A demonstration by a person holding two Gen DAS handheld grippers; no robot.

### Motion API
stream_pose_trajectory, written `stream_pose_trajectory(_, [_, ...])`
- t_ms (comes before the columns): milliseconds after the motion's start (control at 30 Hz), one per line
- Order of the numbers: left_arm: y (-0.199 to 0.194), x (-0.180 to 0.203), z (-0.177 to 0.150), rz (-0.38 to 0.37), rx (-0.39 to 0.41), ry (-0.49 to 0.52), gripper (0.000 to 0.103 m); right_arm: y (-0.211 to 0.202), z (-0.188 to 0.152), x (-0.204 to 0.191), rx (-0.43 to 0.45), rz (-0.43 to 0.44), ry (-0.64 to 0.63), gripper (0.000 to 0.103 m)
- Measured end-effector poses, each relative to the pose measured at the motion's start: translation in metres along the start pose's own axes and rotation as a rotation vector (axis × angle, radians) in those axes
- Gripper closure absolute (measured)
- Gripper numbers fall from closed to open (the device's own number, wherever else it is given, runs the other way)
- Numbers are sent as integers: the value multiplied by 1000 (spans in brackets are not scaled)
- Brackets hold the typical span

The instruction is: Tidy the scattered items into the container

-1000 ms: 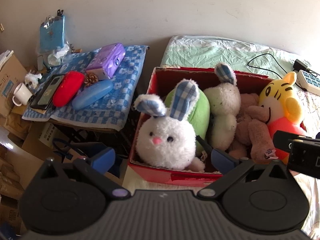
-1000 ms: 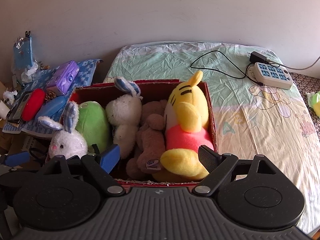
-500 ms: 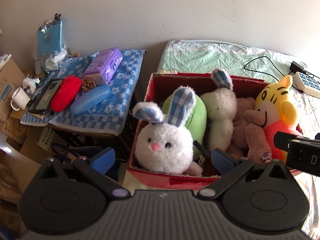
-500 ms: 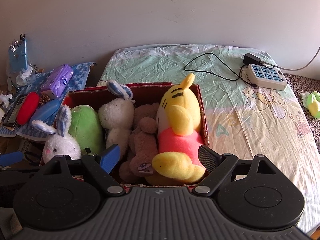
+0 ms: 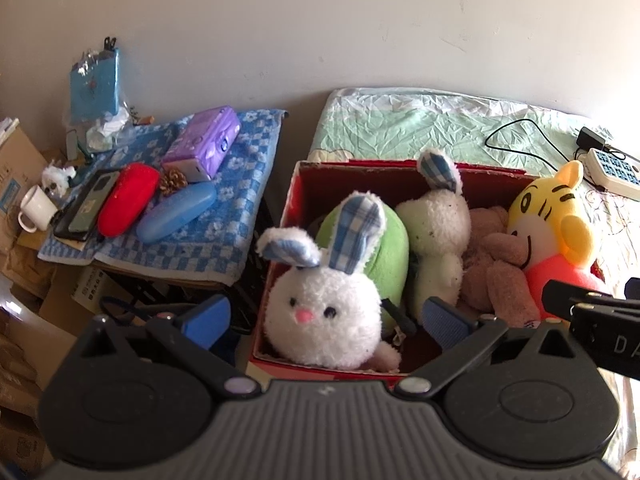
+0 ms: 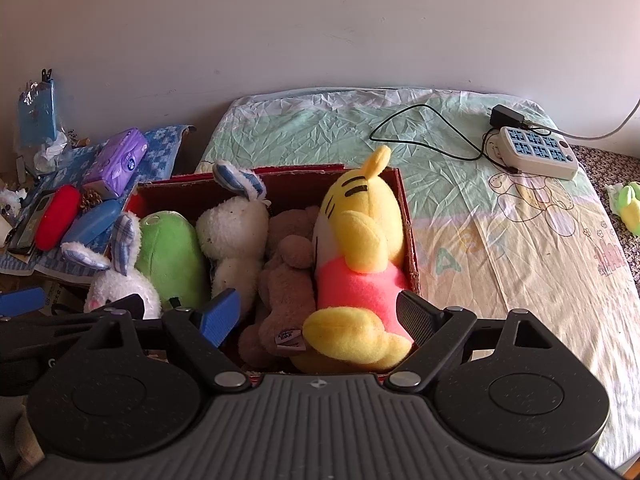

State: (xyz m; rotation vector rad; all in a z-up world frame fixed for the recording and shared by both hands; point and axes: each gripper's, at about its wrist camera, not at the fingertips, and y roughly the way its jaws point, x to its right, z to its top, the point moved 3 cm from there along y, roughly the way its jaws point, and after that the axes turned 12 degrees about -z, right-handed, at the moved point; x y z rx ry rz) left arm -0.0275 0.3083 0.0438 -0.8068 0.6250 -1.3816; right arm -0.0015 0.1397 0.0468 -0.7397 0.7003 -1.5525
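A red cardboard box (image 5: 298,196) (image 6: 408,216) sits on the bed and holds several plush toys. A white bunny (image 5: 322,316) (image 6: 116,284) lies at its left end, then a green plush (image 5: 384,248) (image 6: 168,256), a second white bunny (image 5: 438,224) (image 6: 234,236), a brown bear (image 5: 500,268) (image 6: 286,276) and a yellow tiger in pink (image 5: 548,220) (image 6: 360,240). My left gripper (image 5: 326,318) hangs open above the box's near edge, empty. My right gripper (image 6: 318,316) is open too, its fingers either side of the tiger's foot, gripping nothing.
Left of the box stands a low table under a blue checked cloth (image 5: 224,216) with a purple tissue pack (image 5: 206,144), red case (image 5: 128,198), blue case (image 5: 176,212), phone and mug (image 5: 36,206). A power strip (image 6: 536,152) and cable lie on the bedsheet (image 6: 520,240). A small green toy (image 6: 630,208) lies far right.
Both grippers have drawn back and risen slightly from the box; the toys look smaller and lower in view. Neither gripper's opening has changed and the toys have stayed put.
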Motion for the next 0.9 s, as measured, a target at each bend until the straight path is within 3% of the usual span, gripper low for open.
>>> stream_pose_trajectory(433, [3, 10, -5, -32, -40, -14, 1, -3, 1, 11, -19, 3, -8, 16])
stream_pose_trajectory(900, [-1, 22, -2, -23, -18, 19, 1, -7, 3, 22, -11, 9, 10, 16])
